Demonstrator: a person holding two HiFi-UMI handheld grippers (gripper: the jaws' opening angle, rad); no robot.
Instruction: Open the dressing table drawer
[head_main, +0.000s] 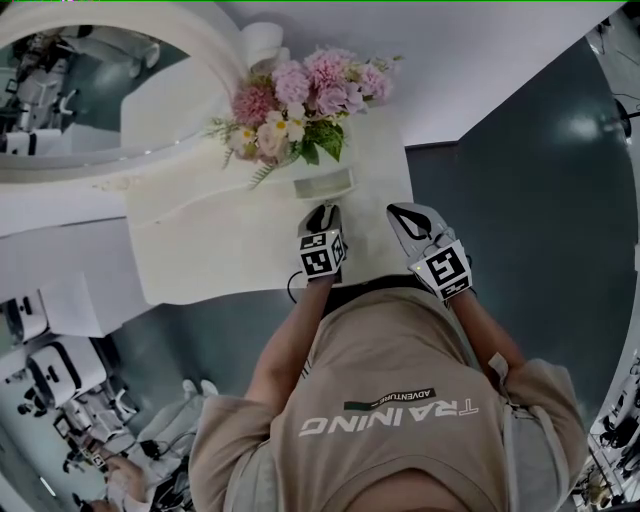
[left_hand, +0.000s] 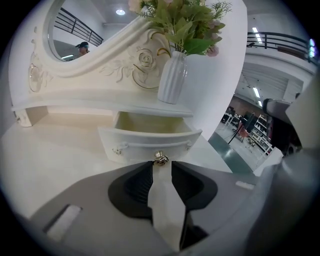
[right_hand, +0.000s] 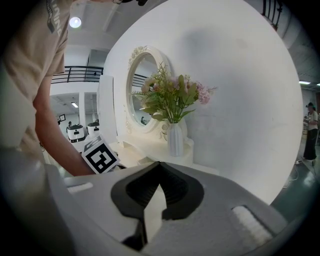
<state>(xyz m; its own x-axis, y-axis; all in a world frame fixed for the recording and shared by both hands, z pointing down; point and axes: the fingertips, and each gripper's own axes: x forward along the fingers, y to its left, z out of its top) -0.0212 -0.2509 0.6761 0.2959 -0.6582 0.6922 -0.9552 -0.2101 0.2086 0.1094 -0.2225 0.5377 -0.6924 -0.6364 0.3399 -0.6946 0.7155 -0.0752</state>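
The small white drawer (left_hand: 150, 142) under the dressing table's shelf stands pulled out, its inside bare. Its gold knob (left_hand: 160, 159) sits right at the tips of my left gripper (left_hand: 161, 167), whose jaws stand apart on either side without pressing it. From the head view the drawer (head_main: 322, 186) shows in front of the flowers, with the left gripper (head_main: 322, 215) just before it. My right gripper (head_main: 405, 215) hovers to the right over the table's edge. In the right gripper view its jaws (right_hand: 159, 167) meet at the tips with nothing in them.
A ribbed white vase (left_hand: 172, 77) of pink flowers (head_main: 300, 100) stands on the shelf directly above the drawer. An oval mirror (left_hand: 80, 30) in a carved frame rises at the left. The table top (head_main: 220, 240) spreads left of the drawer; dark floor (head_main: 520, 200) lies to the right.
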